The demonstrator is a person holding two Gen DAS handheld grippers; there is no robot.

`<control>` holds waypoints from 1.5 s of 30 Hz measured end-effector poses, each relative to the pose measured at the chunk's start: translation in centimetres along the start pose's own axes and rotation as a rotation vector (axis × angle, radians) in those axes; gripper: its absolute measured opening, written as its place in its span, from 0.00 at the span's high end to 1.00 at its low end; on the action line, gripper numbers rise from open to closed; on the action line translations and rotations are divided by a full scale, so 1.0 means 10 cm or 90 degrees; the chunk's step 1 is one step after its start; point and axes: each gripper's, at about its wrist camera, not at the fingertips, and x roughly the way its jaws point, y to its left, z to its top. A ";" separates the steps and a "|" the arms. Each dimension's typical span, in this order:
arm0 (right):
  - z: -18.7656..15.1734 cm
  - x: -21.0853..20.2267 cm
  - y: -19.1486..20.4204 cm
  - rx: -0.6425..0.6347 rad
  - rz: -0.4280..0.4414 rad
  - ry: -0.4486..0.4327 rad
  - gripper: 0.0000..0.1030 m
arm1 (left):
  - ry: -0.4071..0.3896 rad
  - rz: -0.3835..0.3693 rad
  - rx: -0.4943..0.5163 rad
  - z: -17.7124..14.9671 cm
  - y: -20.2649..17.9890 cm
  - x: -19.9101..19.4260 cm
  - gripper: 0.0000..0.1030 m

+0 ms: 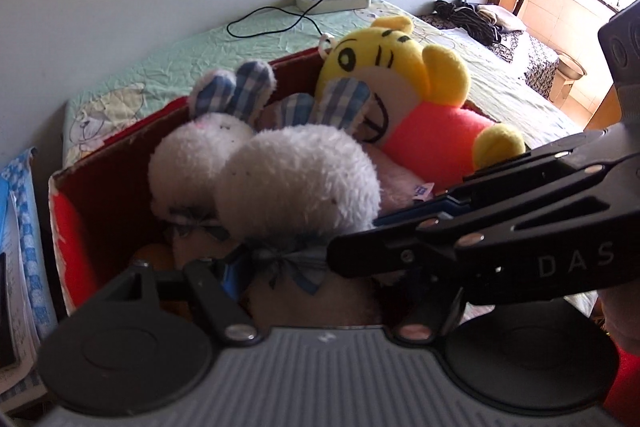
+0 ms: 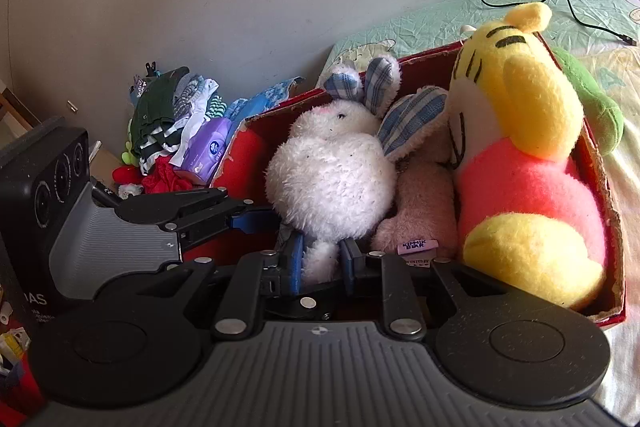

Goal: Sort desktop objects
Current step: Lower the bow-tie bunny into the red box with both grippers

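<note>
Left wrist view is showing a fluffy white plush rabbit [image 1: 296,179] with blue plaid ears lying in a red cardboard box [image 1: 76,223], ears pointing toward the far wall. The left gripper [image 1: 240,267] is largely hidden; its finger spread cannot be told.

Right wrist view is showing the right gripper [image 2: 322,263] pinching the rabbit's lower body, beside a yellow-and-pink plush tiger [image 2: 528,155].

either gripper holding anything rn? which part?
Right gripper: jaws shut on the white rabbit plush, gripping a fluffy lower limb. Left gripper: its jaws are hidden behind the plush, so cannot tell.
</note>
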 end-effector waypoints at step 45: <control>-0.04 -0.06 -0.10 0.067 -0.037 -0.021 0.87 | -0.010 -0.051 -0.104 -0.08 0.16 0.07 0.23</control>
